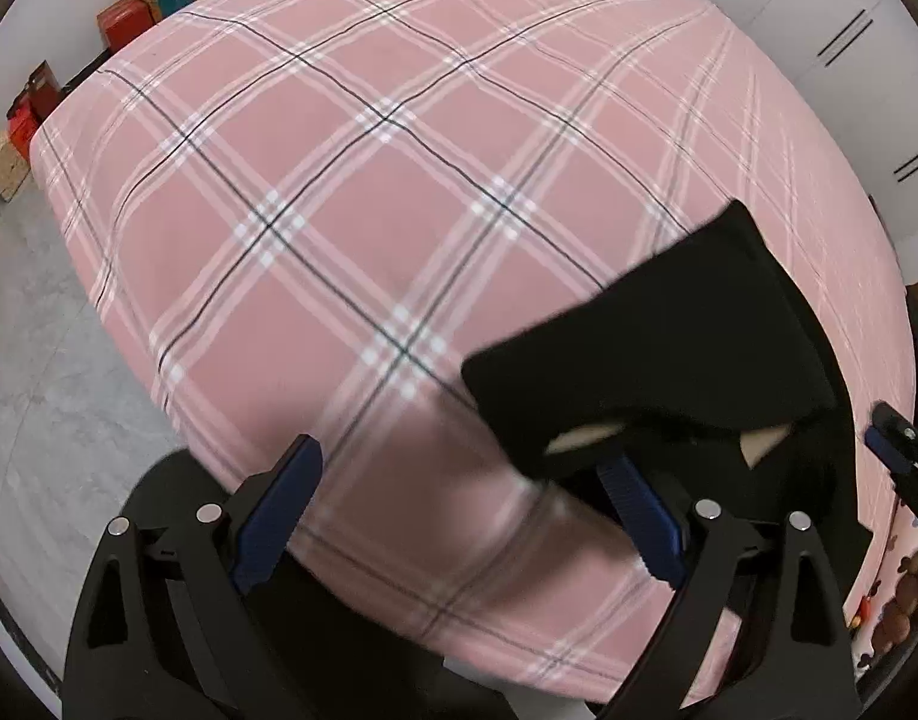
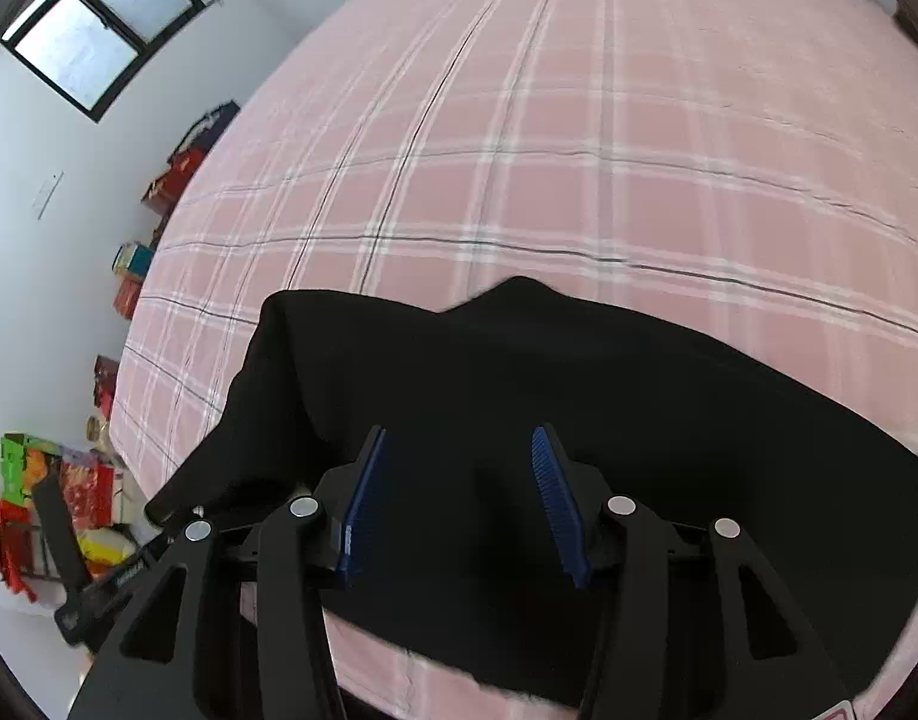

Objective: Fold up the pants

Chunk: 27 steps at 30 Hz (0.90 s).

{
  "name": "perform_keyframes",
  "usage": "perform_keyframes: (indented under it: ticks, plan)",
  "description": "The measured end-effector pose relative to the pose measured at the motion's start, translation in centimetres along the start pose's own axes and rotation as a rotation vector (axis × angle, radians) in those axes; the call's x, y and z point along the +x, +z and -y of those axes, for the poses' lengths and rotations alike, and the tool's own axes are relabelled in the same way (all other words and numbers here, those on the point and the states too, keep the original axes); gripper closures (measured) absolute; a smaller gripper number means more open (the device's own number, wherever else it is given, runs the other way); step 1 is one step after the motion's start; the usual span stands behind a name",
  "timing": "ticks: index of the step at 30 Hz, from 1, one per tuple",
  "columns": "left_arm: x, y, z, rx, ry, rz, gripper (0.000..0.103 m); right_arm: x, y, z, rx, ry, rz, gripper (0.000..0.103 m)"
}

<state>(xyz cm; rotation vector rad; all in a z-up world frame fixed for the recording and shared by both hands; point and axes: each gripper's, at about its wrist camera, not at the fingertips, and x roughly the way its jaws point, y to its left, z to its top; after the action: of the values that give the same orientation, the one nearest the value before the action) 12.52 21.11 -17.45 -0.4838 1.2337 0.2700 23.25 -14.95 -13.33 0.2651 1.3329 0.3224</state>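
Observation:
Black pants (image 2: 579,396) lie bunched near the front edge of a bed with a pink plaid sheet (image 2: 579,120). My right gripper (image 2: 459,432) hovers right over them, its blue pads apart and not pressing the cloth. In the left wrist view the pants (image 1: 669,330) sit to the right, one edge lifted with pale lining showing. My left gripper (image 1: 459,456) stands wide open above the sheet (image 1: 339,180); the cloth's edge overlaps the tip of its right finger (image 1: 639,516), and nothing is pinched. The right gripper's (image 1: 897,438) blue tip shows at the far right.
Red and coloured boxes (image 1: 141,6) line the wall beyond the bed's far side, more of them (image 2: 57,492) on the floor by the corner. Grey floor (image 1: 39,390) lies to the left of the bed. White cupboard doors (image 1: 849,30) stand behind, and a window (image 2: 99,24) is high up.

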Motion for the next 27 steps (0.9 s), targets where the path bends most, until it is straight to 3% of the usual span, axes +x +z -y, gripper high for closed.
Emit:
perform_keyframes:
  ticks: [3,5,8,11,14,16,18,20,22,24,27]
  plan:
    - [0.8,2.5,-0.7,-0.021,0.000,-0.002,0.013,3.6,0.6,-3.1,-0.025,0.000,-0.123,0.057]
    - [0.3,4.4,-1.7,-0.054,0.012,0.028,0.013,3.4,0.1,-5.2,-0.059,0.019,-0.104,0.057]
    - [-0.1,5.8,-3.4,-0.097,-0.012,0.046,0.013,3.3,-1.7,-6.7,-0.065,0.155,-0.130,0.054]
    - [-0.2,6.0,-5.3,-0.138,-0.009,0.075,0.012,5.7,-3.2,-7.2,0.024,0.301,-0.235,0.054]
    - [0.0,6.4,-6.8,-0.163,-0.006,0.057,0.013,8.3,-2.4,-11.4,0.022,0.391,-0.285,0.053]
    - [-1.1,6.4,-7.6,-0.190,-0.012,0.086,0.013,8.9,-1.4,-14.7,0.051,0.568,-0.277,0.053]
    - [-2.9,6.1,-8.9,-0.204,0.004,0.130,0.013,7.3,-0.2,-17.9,0.041,0.725,-0.201,0.053]
    - [-3.9,6.0,-10.0,-0.215,0.018,0.152,0.013,5.0,0.1,-19.5,-0.046,0.664,-0.108,0.054]
    - [-4.5,5.5,-11.0,-0.232,0.013,0.152,0.012,2.3,-0.6,-18.9,-0.172,0.443,-0.005,0.054]
    - [-4.2,5.0,-11.3,-0.235,0.007,0.137,0.012,-0.2,-2.6,-15.0,-0.241,0.146,0.095,0.054]
    - [-2.9,4.3,-10.3,-0.230,-0.005,0.107,0.012,-3.1,-5.3,-7.2,-0.187,-0.126,0.175,0.053]
